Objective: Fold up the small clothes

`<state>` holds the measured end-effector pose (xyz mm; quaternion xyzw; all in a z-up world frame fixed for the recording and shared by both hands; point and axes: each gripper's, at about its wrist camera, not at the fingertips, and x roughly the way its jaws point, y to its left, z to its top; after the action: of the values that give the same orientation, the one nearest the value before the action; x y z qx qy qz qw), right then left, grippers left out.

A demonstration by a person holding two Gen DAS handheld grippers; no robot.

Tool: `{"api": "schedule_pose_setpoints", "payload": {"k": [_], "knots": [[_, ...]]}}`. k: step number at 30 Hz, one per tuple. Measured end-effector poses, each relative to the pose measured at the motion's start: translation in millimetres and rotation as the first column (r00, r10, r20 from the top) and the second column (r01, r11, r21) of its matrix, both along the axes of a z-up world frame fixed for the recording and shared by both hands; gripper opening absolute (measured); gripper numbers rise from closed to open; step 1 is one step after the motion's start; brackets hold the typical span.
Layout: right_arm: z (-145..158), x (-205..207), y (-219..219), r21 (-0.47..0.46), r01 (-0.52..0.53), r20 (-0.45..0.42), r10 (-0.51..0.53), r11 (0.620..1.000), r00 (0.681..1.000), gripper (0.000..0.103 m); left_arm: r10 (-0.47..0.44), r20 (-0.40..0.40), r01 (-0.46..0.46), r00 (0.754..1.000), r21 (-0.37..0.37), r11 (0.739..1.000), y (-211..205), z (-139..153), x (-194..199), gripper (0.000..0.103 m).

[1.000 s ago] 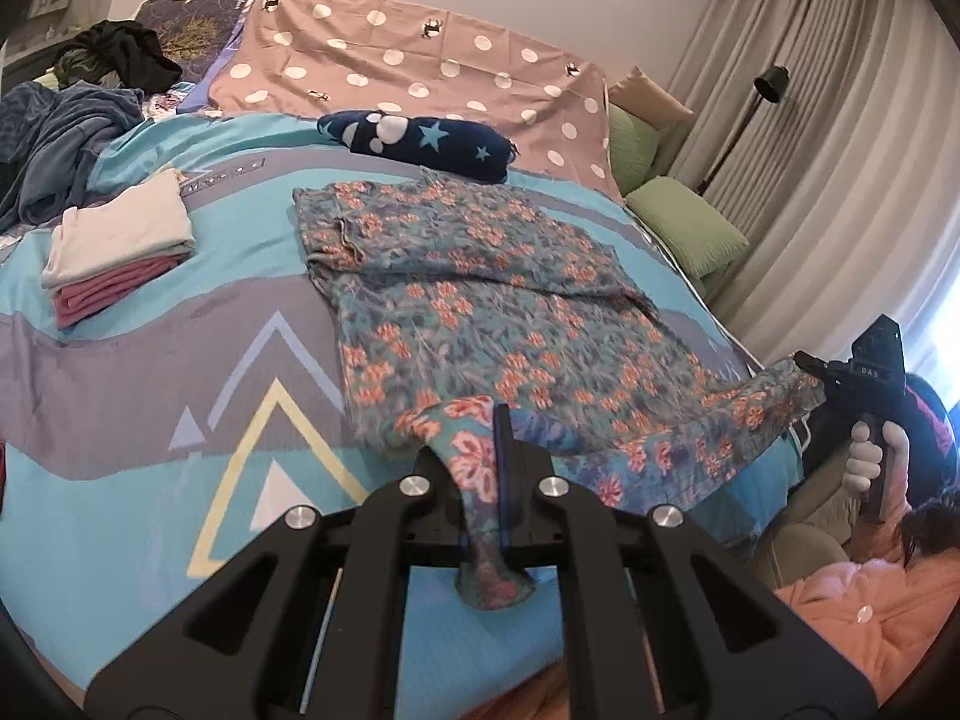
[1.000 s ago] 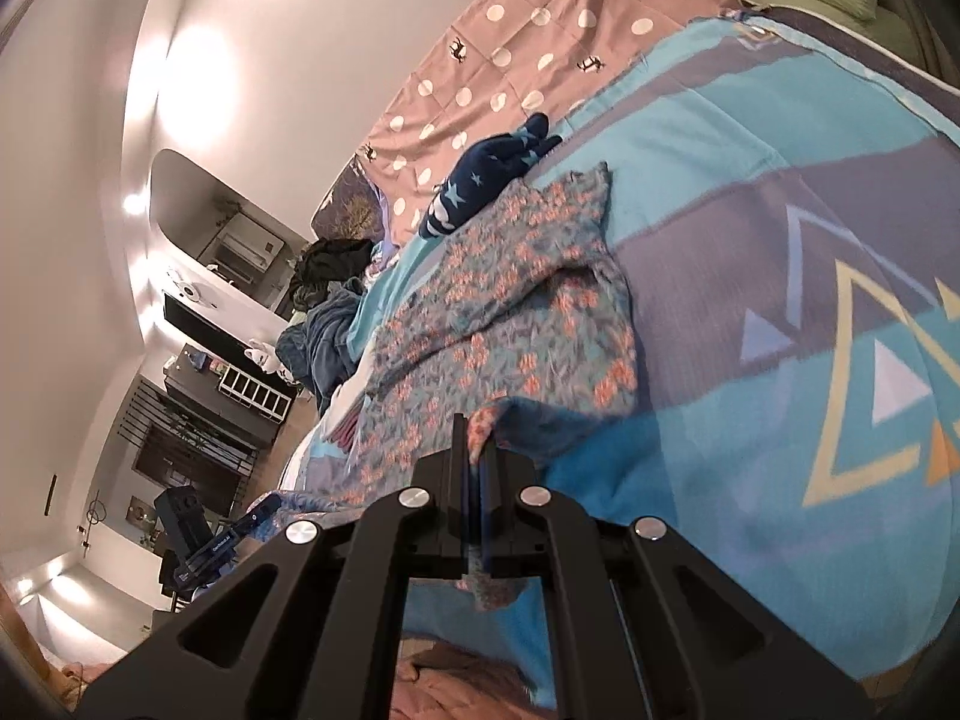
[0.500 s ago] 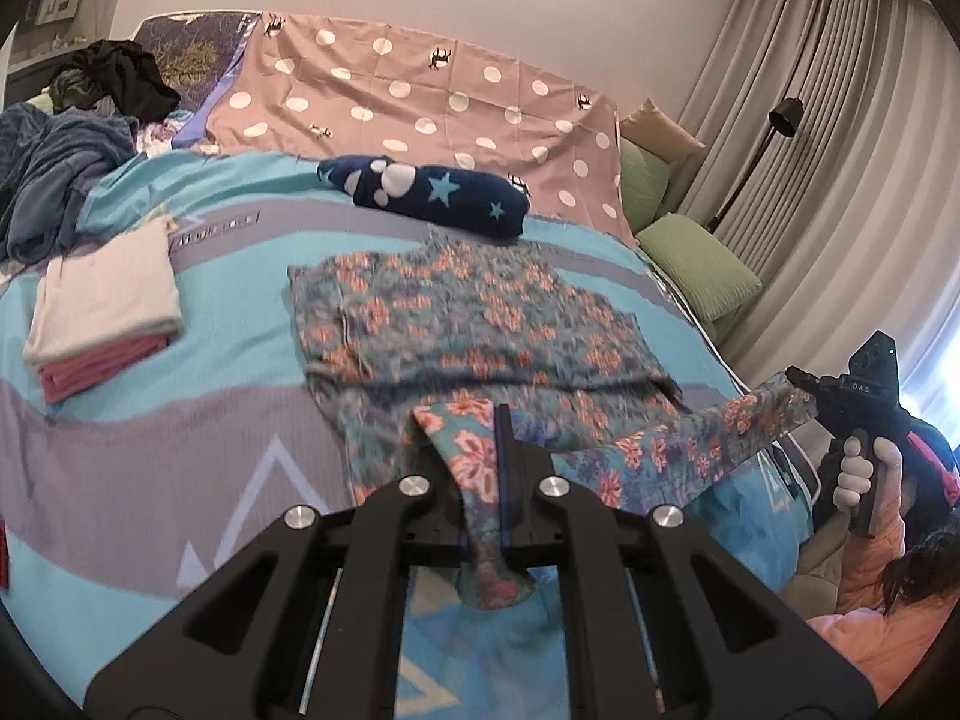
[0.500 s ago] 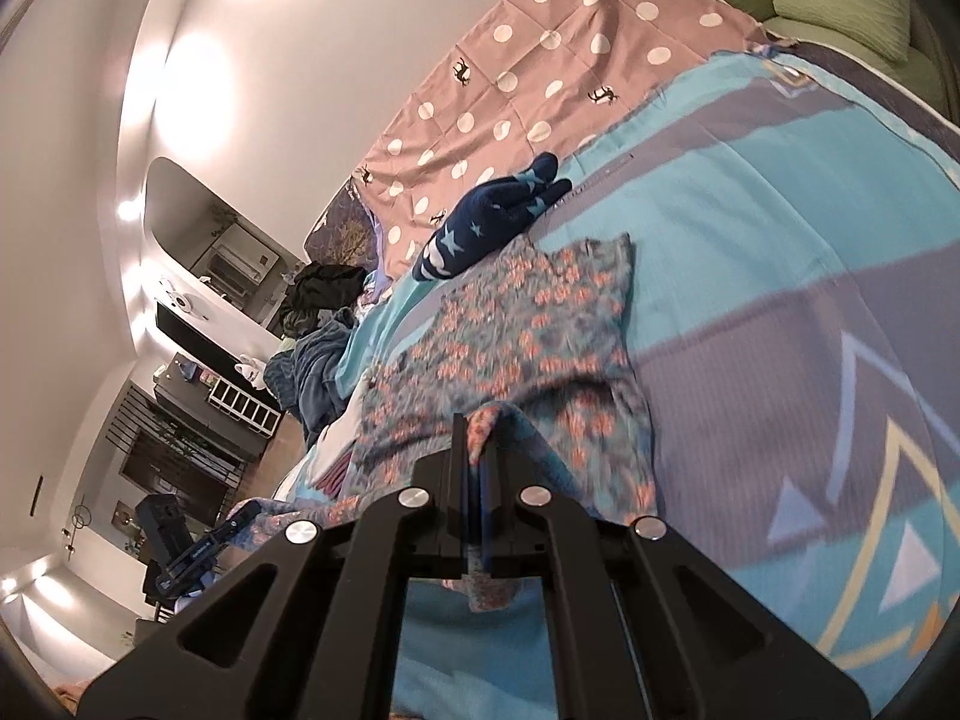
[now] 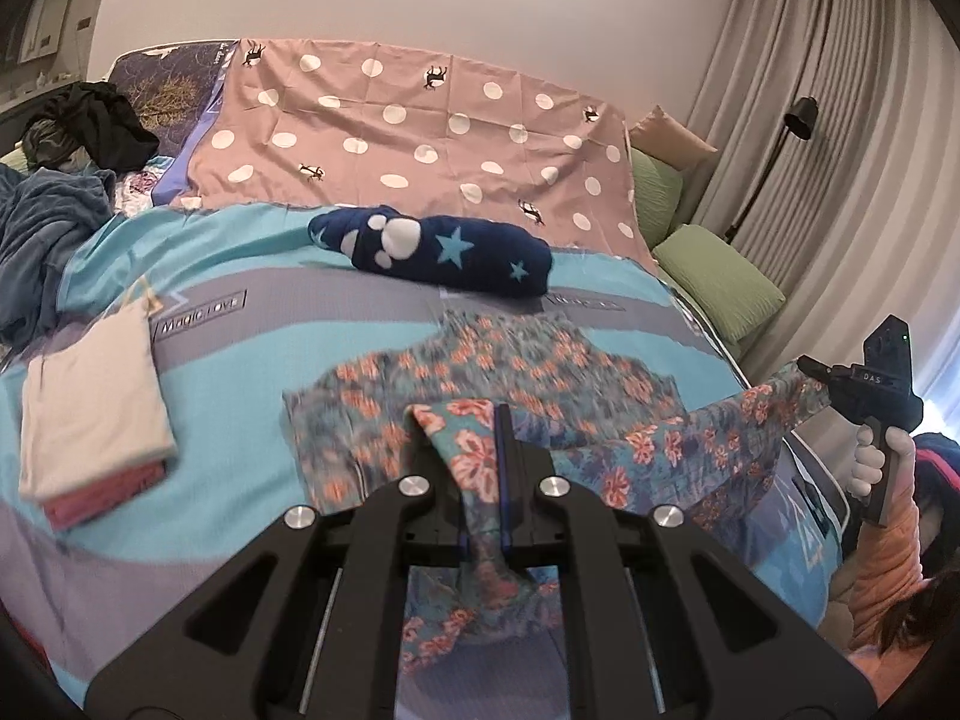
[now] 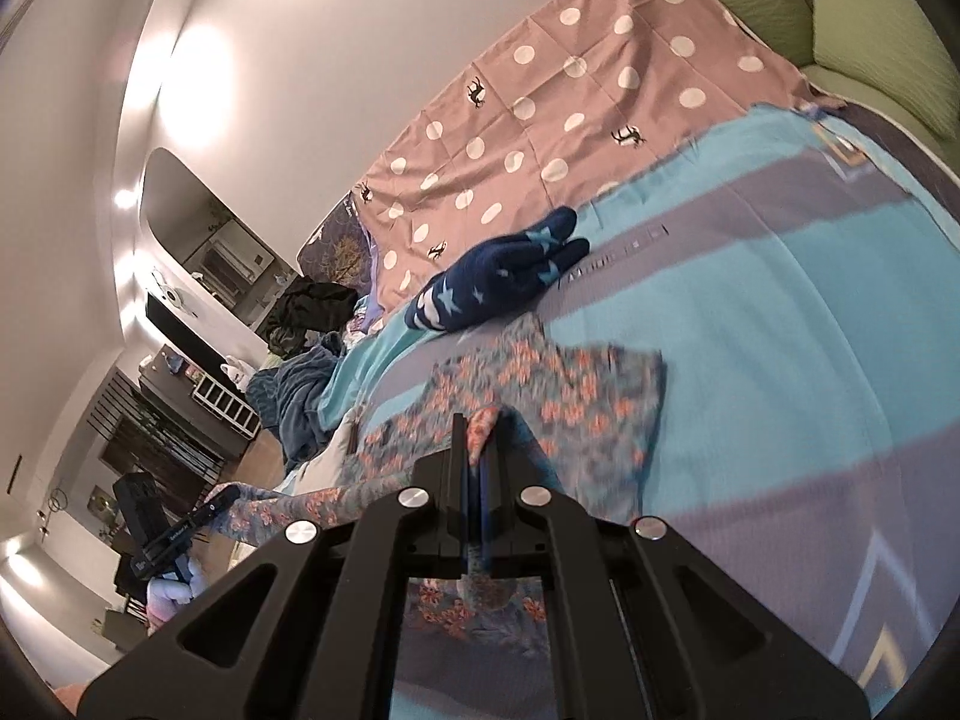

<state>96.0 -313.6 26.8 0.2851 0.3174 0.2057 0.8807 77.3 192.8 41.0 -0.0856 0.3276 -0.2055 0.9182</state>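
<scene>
A blue floral garment (image 5: 510,378) lies partly on the bed, its near edge lifted and stretched between both grippers. My left gripper (image 5: 483,438) is shut on one corner of it, cloth hanging below the fingers. My right gripper (image 6: 477,438) is shut on the other corner. The right gripper also shows in the left wrist view (image 5: 810,369) at the right, holding the stretched edge. The left gripper shows in the right wrist view (image 6: 222,498) at the lower left. The garment also shows in the right wrist view (image 6: 576,384).
A folded stack of white and pink clothes (image 5: 90,408) lies at the left of the bed. A dark blue star-patterned bundle (image 5: 438,258) lies beyond the garment. A dark blue blanket (image 5: 36,240) is heaped far left. Green pillows (image 5: 714,282) sit at the right.
Both grippers have carried the near edge of the floral garment up and toward the head of the bed, so that less of it lies flat.
</scene>
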Motion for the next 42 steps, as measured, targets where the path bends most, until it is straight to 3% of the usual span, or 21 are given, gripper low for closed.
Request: {"api": "schedule_pose_setpoints", "payload": {"k": [6,9,13,16,20,27,31,33,37,38,39,42], "knots": [[-8.3,75.9,8.7,-0.024,-0.007,-0.023,0.006,1.000,1.000,0.002,0.037,-0.054,-0.036,0.998,0.023,0.999,1.7,-13.0,75.6,0.007],[-22.9,110.3,11.1,-0.046,0.009,-0.050,-0.012,0.999,0.999,0.002,0.061,-0.093,-0.058,0.994,0.034,0.998,0.0,-33.3,120.1,0.007],[-66.3,158.3,16.2,-0.078,0.017,-0.147,-0.029,0.997,0.989,0.002,0.059,-0.155,-0.054,0.986,0.038,0.998,-3.4,-72.2,164.8,0.009],[-102.1,179.1,15.1,-0.074,0.018,-0.231,-0.035,0.997,0.972,0.003,0.071,-0.252,-0.070,0.965,0.016,0.997,-1.8,-114.4,191.8,0.010],[-126.9,184.7,7.8,-0.058,0.026,-0.286,-0.041,0.998,0.957,0.005,0.076,-0.292,-0.081,0.953,-0.004,0.997,2.3,-136.8,196.7,0.012],[-118.7,164.7,4.3,-0.070,0.005,-0.276,-0.025,0.998,0.961,0.015,0.057,-0.268,-0.062,0.962,-0.008,0.998,2.7,-125.7,178.3,0.022],[-113.8,154.8,8.8,-0.094,-0.012,-0.268,-0.013,0.996,0.963,0.015,0.061,-0.260,-0.057,0.964,0.020,0.998,1.4,-118.8,164.5,0.023],[-112.2,151.5,11.6,-0.108,-0.025,-0.264,-0.004,0.994,0.964,0.008,0.073,-0.262,-0.069,0.962,0.026,0.997,3.3,-117.0,160.1,0.024],[-106.3,148.5,13.8,-0.102,-0.027,-0.244,0.001,0.994,0.970,0.006,0.091,-0.259,-0.092,0.962,0.010,0.996,11.4,-112.8,151.2,0.024],[-104.4,148.4,13.5,-0.097,-0.024,-0.237,0.001,0.995,0.971,0.006,0.093,-0.252,-0.092,0.963,0.015,0.996,12.7,-111.2,149.1,0.023],[-103.8,148.3,13.5,-0.093,-0.022,-0.234,0.000,0.995,0.972,0.006,0.094,-0.245,-0.091,0.965,0.023,0.996,13.2,-109.6,147.5,0.014],[-100.1,150.8,12.7,-0.050,-0.021,-0.227,0.009,0.999,0.974,0.006,0.085,-0.228,-0.083,0.970,0.021,0.996,11.9,-102.6,146.8,0.008]]}}
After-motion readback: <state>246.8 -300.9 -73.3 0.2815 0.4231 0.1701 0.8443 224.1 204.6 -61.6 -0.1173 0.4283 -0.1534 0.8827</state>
